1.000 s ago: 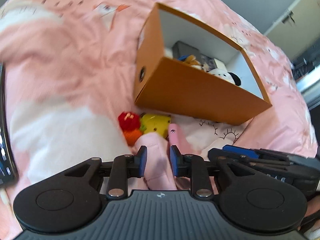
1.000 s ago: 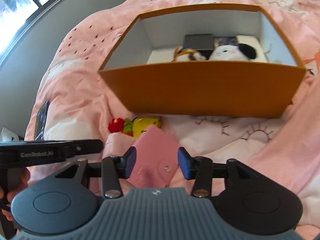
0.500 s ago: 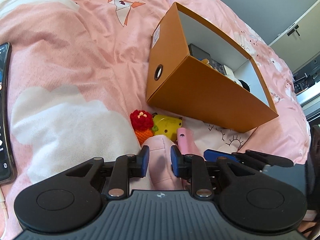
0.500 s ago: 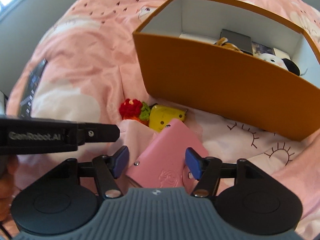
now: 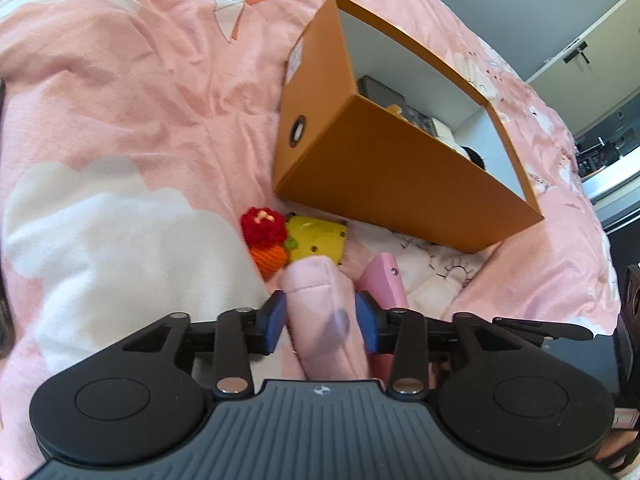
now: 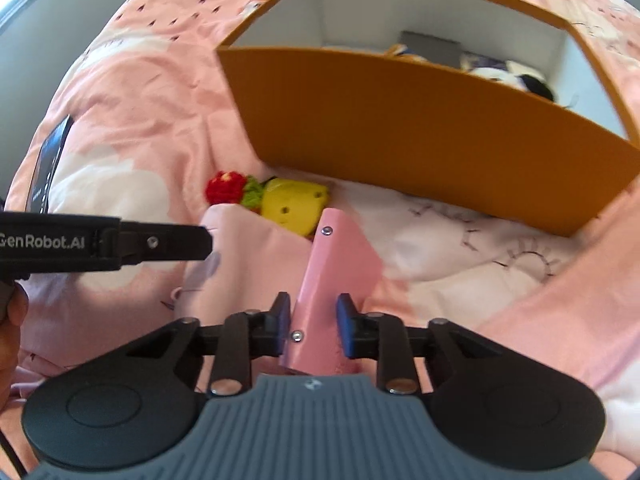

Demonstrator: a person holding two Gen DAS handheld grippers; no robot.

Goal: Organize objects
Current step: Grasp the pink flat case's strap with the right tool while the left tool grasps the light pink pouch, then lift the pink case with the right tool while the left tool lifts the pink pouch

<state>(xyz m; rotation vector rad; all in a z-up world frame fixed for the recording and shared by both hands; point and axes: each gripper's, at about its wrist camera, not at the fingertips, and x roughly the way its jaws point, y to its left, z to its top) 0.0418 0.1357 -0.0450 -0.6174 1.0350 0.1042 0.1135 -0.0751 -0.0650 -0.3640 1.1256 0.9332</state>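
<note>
An open orange box (image 5: 404,176) lies on a pink bedspread (image 5: 120,120); it also shows in the right wrist view (image 6: 400,120) and holds a plush toy and dark items. My left gripper (image 5: 320,316) is shut on a fold of pink fabric (image 5: 320,304). My right gripper (image 6: 312,322) is shut on a pink wallet (image 6: 336,264), tilted on edge; the wallet also shows in the left wrist view (image 5: 386,280). A yellow toy (image 6: 292,204) and a red and orange crocheted toy (image 5: 266,236) lie just in front of the box.
A dark phone (image 6: 50,160) lies on the bedspread at the left. The left gripper's body (image 6: 100,244) reaches in from the left of the right wrist view. Grey wall and cabinets stand beyond the bed.
My right gripper has closed on the pink wallet and turned it up on edge. My left gripper still pinches the pink fabric, with its jaws a little wider apart.
</note>
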